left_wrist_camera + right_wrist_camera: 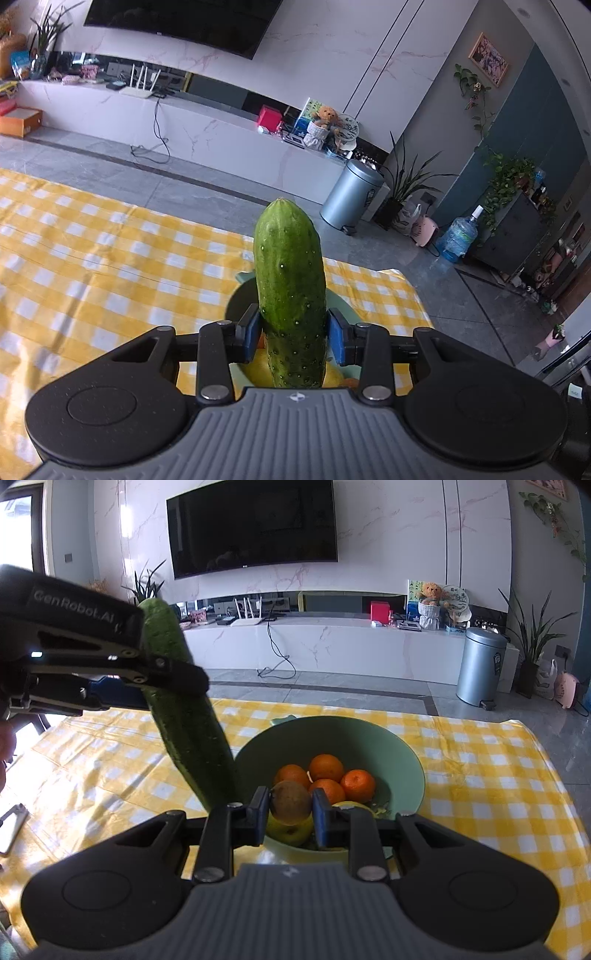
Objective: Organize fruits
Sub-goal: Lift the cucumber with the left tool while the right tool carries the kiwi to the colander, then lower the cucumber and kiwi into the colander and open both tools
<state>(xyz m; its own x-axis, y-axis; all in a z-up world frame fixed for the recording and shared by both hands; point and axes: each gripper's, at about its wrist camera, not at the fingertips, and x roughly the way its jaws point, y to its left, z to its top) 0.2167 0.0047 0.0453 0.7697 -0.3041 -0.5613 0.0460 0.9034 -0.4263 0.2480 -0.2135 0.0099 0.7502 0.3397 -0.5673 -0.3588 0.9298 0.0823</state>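
My left gripper (292, 334) is shut on a green cucumber (290, 280) and holds it upright above the green bowl (236, 299). In the right wrist view the cucumber (188, 716) hangs tilted at the bowl's left rim, held by the left gripper (140, 683). My right gripper (290, 814) is shut on a brown kiwi (290, 802) over the near side of the green bowl (406, 760). The bowl holds several oranges (327, 768) and a yellow-green fruit (291, 830).
The bowl stands on a yellow checked tablecloth (498, 775). A flat device (11, 827) lies at the table's left edge. Beyond the table are grey floor, a white TV bench (332, 646) and a metal bin (480, 668).
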